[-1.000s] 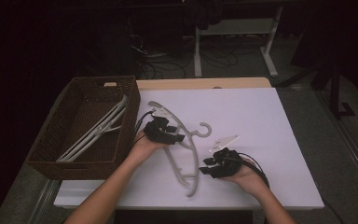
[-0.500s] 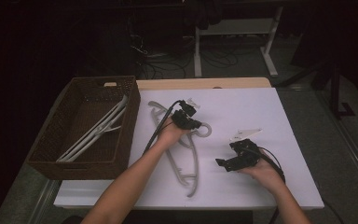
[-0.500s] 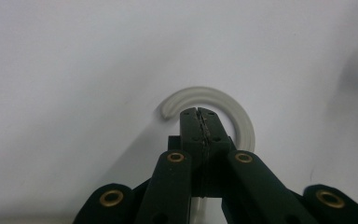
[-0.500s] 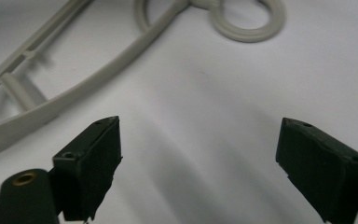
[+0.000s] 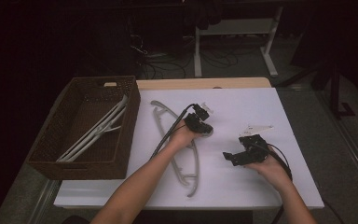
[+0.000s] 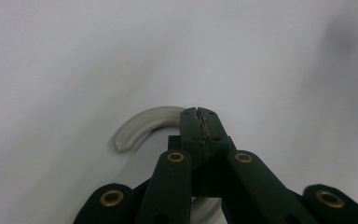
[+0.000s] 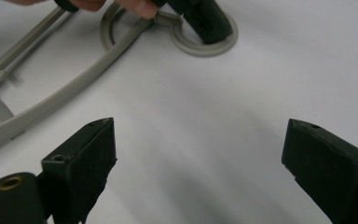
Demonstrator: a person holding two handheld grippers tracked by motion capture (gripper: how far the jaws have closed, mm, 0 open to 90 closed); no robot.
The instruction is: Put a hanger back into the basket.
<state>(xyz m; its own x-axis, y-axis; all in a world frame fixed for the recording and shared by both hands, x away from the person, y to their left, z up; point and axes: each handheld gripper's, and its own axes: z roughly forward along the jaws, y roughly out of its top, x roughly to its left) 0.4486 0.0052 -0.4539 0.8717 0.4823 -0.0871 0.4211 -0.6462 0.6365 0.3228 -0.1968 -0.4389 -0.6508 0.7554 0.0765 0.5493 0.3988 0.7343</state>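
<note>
Hanger (image 5: 177,149), moulded in pale grey plastic with a smooth matte surface, is laid flat on the white desk (image 5: 270,186), its long curved arm running from near the basket down toward the near edge. Its rounded hook (image 6: 140,126) is seen in the left gripper view curling out to the left of the black fingers (image 6: 193,133), which are pressed together with no gap between them; whether any plastic is pinched between them cannot be told. In the right gripper view the hook (image 7: 205,49) is shown as a flat ring lying on the desk, with the left gripper (image 7: 205,23) set down on it and a hand (image 7: 121,5) just beside it. In the high view the left gripper (image 5: 198,122) is held at the hook end of the hanger, a black cable looping from it.

The right gripper (image 5: 242,153) is held low over bare desk, well apart from the hanger, its blocky black fingers (image 7: 86,158) spread wide with nothing between them.

A dark brown woven basket (image 5: 81,161), rectangular and coarse in texture, is stood at the left of the desk, and more pale hangers (image 5: 95,130) are lying slanted inside it.
</note>
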